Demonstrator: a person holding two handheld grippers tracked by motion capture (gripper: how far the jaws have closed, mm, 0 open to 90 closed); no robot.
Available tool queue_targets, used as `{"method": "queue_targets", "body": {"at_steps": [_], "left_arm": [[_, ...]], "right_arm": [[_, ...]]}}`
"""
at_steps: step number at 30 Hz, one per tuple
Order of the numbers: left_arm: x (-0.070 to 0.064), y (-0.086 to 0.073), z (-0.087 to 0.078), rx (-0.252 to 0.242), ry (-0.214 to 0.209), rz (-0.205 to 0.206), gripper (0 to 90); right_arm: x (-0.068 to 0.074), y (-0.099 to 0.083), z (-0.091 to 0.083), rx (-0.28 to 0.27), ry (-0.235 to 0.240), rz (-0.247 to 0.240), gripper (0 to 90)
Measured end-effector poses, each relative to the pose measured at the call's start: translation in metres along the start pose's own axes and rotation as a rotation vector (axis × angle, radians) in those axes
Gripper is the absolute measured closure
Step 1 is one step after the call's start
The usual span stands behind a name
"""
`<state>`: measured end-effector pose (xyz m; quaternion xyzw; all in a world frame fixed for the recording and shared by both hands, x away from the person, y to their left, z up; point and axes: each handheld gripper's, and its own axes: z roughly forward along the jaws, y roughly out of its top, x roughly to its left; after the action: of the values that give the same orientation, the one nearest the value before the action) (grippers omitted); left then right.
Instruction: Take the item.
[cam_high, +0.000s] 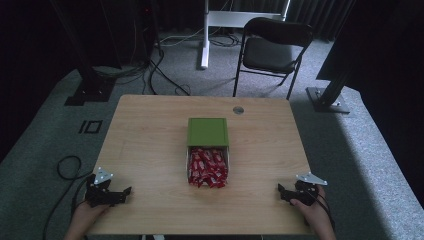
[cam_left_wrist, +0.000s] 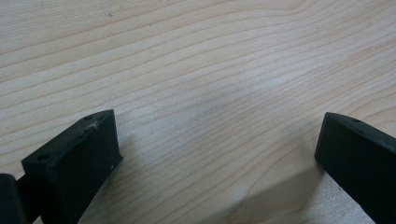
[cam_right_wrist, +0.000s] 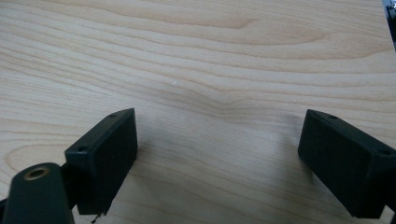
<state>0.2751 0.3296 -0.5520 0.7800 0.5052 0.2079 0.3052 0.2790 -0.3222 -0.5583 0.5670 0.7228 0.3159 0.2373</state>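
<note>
Candy in red wrappers (cam_high: 207, 169) fills a clear tray pulled out of a green box (cam_high: 207, 131) at the middle of the tabletop (cam_high: 145, 150), untouched, so by my reading the work has not started. The high view shows the left tool (cam_high: 126, 192) and right tool (cam_high: 280, 190) resting at the near corners, well apart from the candy. Each gripper view shows jaws spread wide over bare wood, holding nothing.
</note>
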Motion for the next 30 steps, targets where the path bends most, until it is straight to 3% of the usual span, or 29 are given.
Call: {"method": "queue_targets", "body": {"at_steps": [10, 15, 30], "left_arm": [[0.0003, -0.0009, -0.0009, 0.001, -0.008, 0.01, 0.7], [0.0008, -0.0029, -0.0027, 0.0, -0.022, 0.025, 0.7], [0.0007, -0.003, -0.0025, -0.001, -0.022, 0.024, 0.6]], "right_arm": [[0.0002, -0.0001, -0.0002, 0.0, 0.0, -0.002, 12.0], [-0.0016, -0.001, -0.0011, 0.0, 0.022, -0.021, 12.0], [-0.0019, -0.0012, -0.0014, 0.0, 0.026, -0.026, 11.9]]}}
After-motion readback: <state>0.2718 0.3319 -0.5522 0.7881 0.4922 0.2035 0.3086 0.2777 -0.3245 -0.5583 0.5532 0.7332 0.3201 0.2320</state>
